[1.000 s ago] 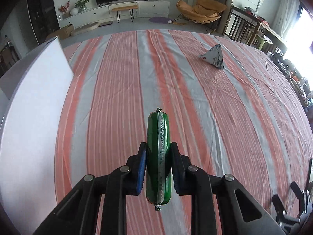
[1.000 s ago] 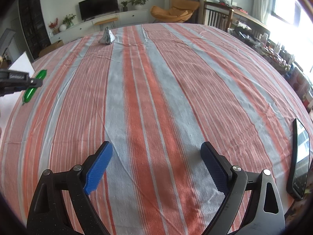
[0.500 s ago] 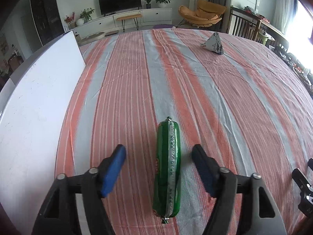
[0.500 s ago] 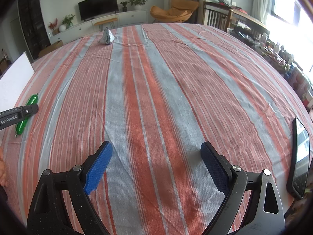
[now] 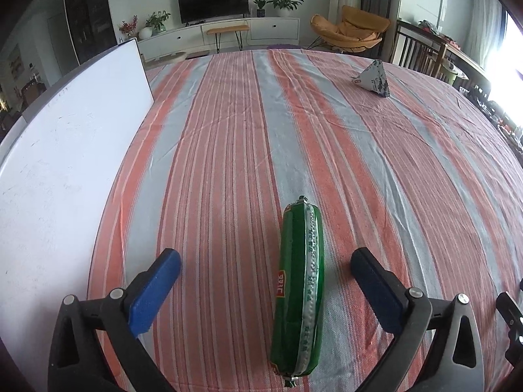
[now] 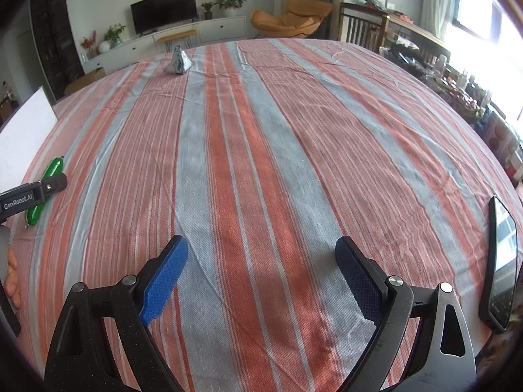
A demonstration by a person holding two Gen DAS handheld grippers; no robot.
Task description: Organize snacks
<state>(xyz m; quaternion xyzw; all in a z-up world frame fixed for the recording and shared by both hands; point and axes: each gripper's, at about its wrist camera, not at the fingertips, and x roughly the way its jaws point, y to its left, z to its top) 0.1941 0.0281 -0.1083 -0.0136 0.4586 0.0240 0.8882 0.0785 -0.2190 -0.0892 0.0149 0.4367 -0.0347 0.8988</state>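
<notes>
A green sausage snack [image 5: 300,287] lies lengthwise on the striped tablecloth [image 5: 228,147], near its front edge. My left gripper [image 5: 264,258] straddles it, jaws opening wide, and neither blue pad touches the wrapper. The right wrist view shows the same sausage [image 6: 52,170] at far left, partly behind one left finger [image 6: 49,187]. My right gripper [image 6: 260,245] hovers open over bare cloth with nothing between its fingers. A grey-white triangular snack packet [image 5: 374,80] stands far across the table, seen also in the right wrist view as the packet [image 6: 178,60].
A white board [image 5: 65,163] lies along the table's left side. A dark phone [image 6: 500,261] rests at the right edge near my right gripper. Chairs and cluttered furniture stand beyond the far and right edges.
The left jaws went from shut on the green sausage to wide apart, and the sausage now lies on the cloth. The left gripper sank a little. The right gripper kept still.
</notes>
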